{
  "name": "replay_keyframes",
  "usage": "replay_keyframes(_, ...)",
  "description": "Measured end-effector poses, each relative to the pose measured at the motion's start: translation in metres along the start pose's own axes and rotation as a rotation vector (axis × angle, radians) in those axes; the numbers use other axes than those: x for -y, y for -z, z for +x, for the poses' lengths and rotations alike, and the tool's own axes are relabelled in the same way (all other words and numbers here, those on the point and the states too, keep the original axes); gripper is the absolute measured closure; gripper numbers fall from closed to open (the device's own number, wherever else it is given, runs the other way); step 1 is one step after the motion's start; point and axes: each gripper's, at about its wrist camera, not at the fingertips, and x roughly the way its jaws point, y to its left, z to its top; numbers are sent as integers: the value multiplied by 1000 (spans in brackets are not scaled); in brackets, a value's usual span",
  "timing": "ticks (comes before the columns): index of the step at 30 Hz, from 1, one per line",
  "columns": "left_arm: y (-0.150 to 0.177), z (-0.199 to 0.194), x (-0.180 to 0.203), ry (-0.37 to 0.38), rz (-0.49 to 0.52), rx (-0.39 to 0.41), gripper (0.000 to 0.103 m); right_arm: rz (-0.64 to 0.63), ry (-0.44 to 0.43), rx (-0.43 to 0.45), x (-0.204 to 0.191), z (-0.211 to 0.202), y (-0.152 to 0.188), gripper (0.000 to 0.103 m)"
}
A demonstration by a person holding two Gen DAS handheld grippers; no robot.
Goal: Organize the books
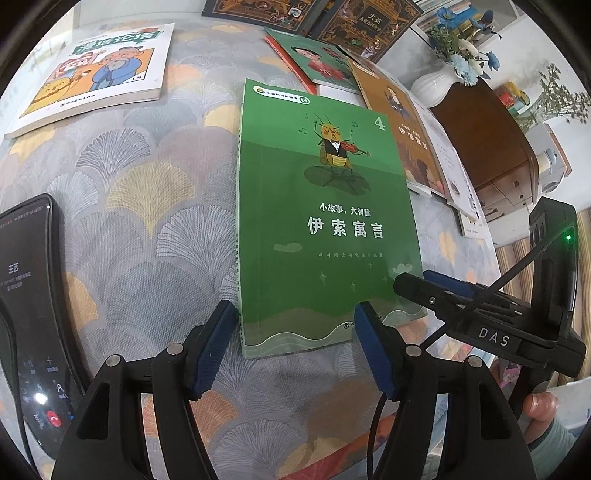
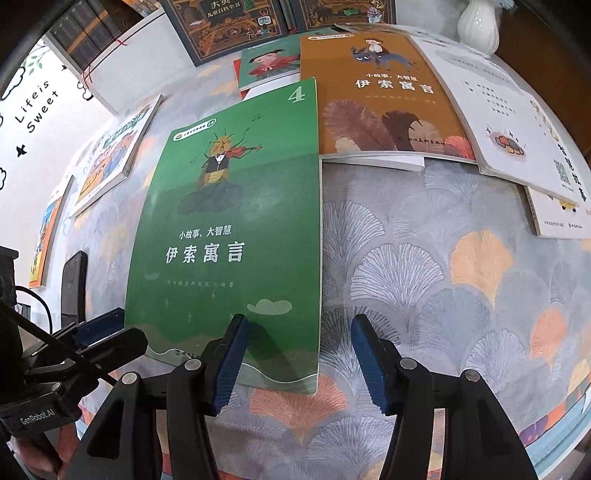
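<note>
Left hand-held gripper stood part open, its blue pads straddling the near left corner of the green book — spine edge between them, no pad seen pressing. Right hand-held gripper also part open, straddling the near right corner; left pad over the cover, right pad off the edge over the cloth. Nothing held by either.

Green book lay flat, face up, mid-surface on the fan-patterned cloth, its far right corner overlapping the orange book.

Handling, as a guess: thin glossy paperback, light, floppy, cover likely slick. Flat on cloth, so little edge to bite. Best hold probably the near edge or the spine side, where it is stiffest; a one-corner pinch would likely let it sag.

View differences — left wrist alone showed the phone lit at near left, the white comic-cover book face on, a brown cabinet and a thumb on the other handle. Right wrist alone showed the orange book's full cover, white books at far right, wall lettering, the dark large book standing behind.
</note>
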Motion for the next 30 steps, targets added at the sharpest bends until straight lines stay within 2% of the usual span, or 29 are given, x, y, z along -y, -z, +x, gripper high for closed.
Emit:
replay_keyframes(25,-1,1,0,0,1,4,38,-9,7,8,-1,1,-1,45)
replay_keyframes(30,-2,2,1,-12,8,2,38,-23,58,42,0,-5,-3,45)
